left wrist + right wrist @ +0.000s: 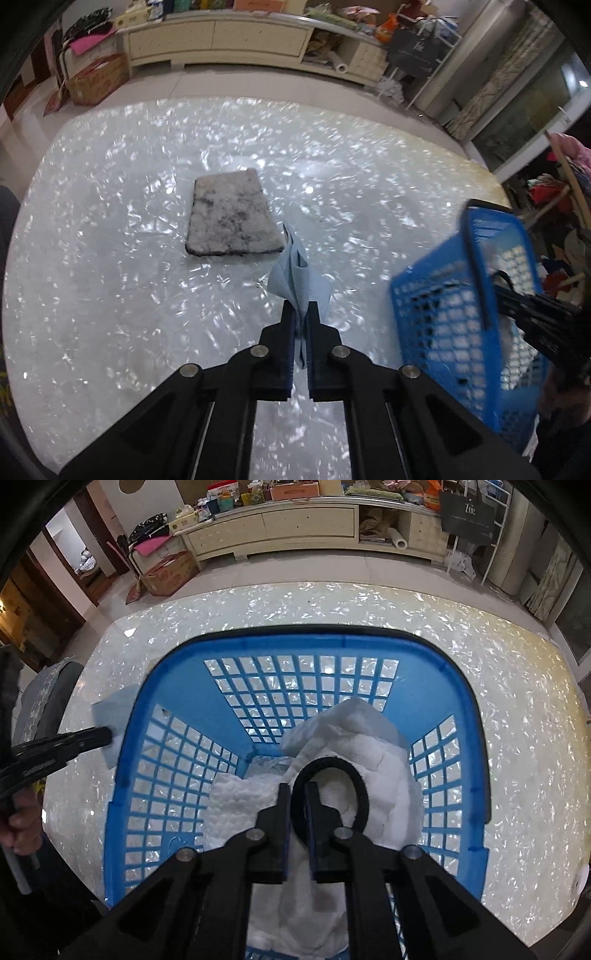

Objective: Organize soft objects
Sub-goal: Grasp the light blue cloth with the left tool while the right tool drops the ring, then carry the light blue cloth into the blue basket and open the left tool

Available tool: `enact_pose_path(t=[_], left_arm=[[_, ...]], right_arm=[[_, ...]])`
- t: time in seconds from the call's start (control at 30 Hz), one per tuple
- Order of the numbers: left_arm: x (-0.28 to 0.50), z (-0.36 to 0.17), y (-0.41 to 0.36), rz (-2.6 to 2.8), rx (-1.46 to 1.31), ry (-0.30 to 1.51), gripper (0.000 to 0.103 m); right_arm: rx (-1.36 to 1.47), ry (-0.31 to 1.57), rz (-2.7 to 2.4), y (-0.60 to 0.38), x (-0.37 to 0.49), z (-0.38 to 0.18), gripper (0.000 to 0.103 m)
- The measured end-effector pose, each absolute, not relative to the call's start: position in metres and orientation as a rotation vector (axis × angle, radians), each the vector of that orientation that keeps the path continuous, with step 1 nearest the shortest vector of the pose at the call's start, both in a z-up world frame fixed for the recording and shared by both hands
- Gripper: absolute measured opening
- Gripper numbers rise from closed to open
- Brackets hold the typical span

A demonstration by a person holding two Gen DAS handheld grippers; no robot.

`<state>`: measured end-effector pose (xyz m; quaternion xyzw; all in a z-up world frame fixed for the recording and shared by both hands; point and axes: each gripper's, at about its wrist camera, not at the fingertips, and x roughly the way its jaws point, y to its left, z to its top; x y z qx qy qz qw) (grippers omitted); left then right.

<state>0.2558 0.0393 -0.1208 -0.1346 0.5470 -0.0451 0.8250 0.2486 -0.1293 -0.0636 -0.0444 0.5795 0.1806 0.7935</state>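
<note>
Cloth point(295, 277): clenched in left gripper point(300, 314), beside basket point(443, 295).
Ring point(332, 794): clenched in right gripper point(297, 794), over basket.
Advice: lift cloth above rim before releasing.

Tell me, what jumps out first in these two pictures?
The bright blue basket on the glittery white table, with a white fluffy cloth inside. The right gripper pinches a black ring over it. Beside it, the left gripper holds a pale blue cloth; a grey mat lies beyond.

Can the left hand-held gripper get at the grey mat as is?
Probably not: the left hand-held gripper is shut on a blue cloth. The path to the grey mat looks free.
</note>
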Motion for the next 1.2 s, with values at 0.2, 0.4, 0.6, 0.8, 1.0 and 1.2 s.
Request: enact_pose_path(t=[0.2, 0.4, 0.6, 0.8, 1.0, 1.2], left_arm=[[0.231, -0.085, 0.043, -0.139, -0.266, 1.112, 0.004], [0.204, -0.056, 0.034, -0.174, -0.243, 1.065, 0.004], [0.184, -0.029, 0.014, -0.235, -0.219, 1.027, 0.004], [0.175, -0.004, -0.019, -0.316, -0.183, 0.992, 0.004], [0.179, 0.006, -0.064, -0.405, -0.13, 0.989, 0.004], [0.192, -0.002, -0.112, -0.506, -0.091, 1.012, 0.004]], right_arm=[[-0.086, 1.181, 0.386, -0.131, 0.227, -0.042, 0.066], [-0.098, 1.153, 0.371, -0.145, 0.202, -0.024, 0.089], [-0.095, 1.135, 0.341, -0.173, 0.175, -0.018, 0.103], [-0.087, 1.112, 0.3, -0.201, 0.162, -0.011, 0.103], [-0.072, 1.103, 0.245, -0.216, 0.15, -0.012, 0.103], [-0.03, 1.105, 0.22, -0.23, 0.148, -0.018, 0.103]])
